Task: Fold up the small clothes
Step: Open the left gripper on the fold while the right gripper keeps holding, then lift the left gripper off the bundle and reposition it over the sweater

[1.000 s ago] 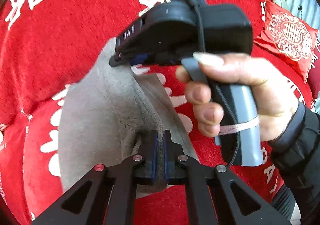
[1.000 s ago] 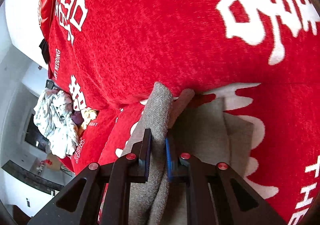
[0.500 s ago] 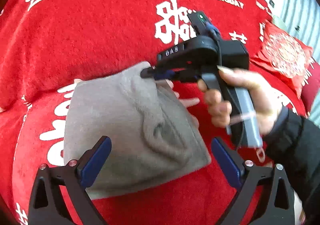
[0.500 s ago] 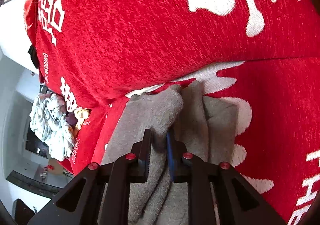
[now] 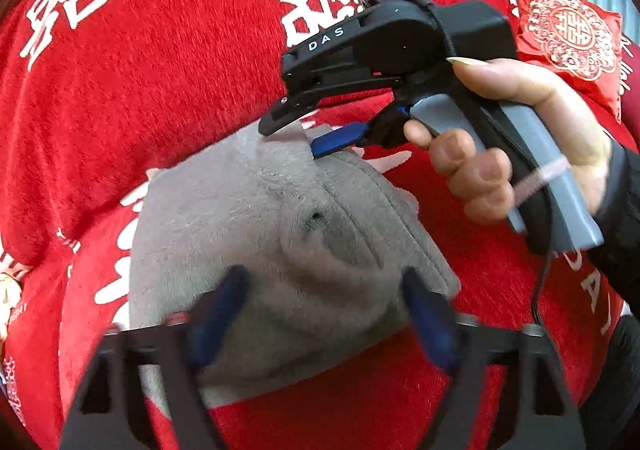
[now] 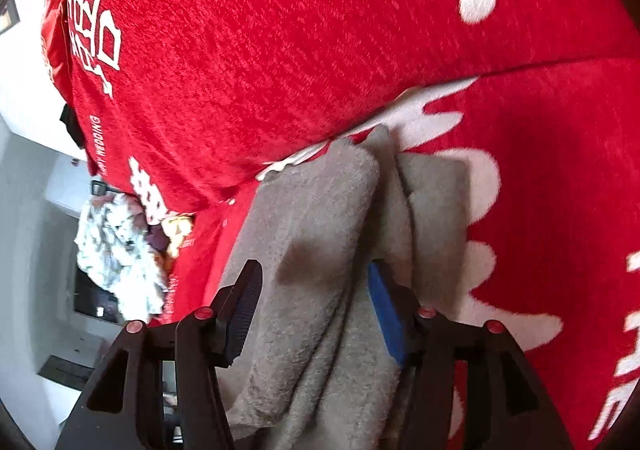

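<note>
The soft grey fleece garment (image 5: 256, 250) lies folded and lumpy on the red blanket with white lettering (image 5: 160, 90) (crumpled pale laundry (image 6: 120, 250) beyond). My left gripper (image 5: 324, 310), just narrowing, and right gripper (image 6: 316, 306), just opening, both straddle it unpinched.

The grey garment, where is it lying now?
The grey garment lies on the red blanket, low and central in both wrist views, between the open fingers of each gripper.
</note>
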### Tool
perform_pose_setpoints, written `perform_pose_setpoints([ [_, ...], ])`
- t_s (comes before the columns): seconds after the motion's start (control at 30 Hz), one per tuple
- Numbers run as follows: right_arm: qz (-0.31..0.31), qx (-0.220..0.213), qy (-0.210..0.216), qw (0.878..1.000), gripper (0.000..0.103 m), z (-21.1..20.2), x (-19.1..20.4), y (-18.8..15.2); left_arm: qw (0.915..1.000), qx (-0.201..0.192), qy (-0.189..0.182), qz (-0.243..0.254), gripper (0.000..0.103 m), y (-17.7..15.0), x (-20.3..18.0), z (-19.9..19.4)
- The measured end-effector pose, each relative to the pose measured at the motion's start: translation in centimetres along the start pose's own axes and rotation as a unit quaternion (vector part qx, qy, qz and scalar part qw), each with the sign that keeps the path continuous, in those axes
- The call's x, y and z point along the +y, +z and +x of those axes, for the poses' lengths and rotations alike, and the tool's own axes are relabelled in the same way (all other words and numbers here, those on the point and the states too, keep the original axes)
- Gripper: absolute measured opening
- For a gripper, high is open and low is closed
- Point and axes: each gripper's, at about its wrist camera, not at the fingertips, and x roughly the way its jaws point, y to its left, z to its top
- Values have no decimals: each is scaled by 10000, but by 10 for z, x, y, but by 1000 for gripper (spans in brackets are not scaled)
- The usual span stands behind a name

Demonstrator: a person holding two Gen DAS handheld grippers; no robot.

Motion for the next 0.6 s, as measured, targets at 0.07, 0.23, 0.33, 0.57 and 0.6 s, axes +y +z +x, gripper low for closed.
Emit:
perform_pose_setpoints([
  [0.07, 26, 97, -82, 9999, 59, 6, -1, -1, 9998, 95, -2, -160, 51, 4, 5, 7],
  [0.23, -360, 316, -172, 9987, 17, 27, 15, -2, 9991, 92, -87, -394, 19, 11, 15, 2],
  [0.33, -723, 54, -203, 9972, 15, 16, 33, -2, 9983, -11, -305, -500, 8, 18, 16, -12],
  [0.57, -783, -331, 21, 9964, 14, -17, 41, 4, 9981, -95, -392, -460, 8, 28, 3, -16],
  [0.6, -752, -326, 2, 9966, 14, -17, 37, 3, 9979, -29, -434, -473, 8, 27, 0, -11],
])
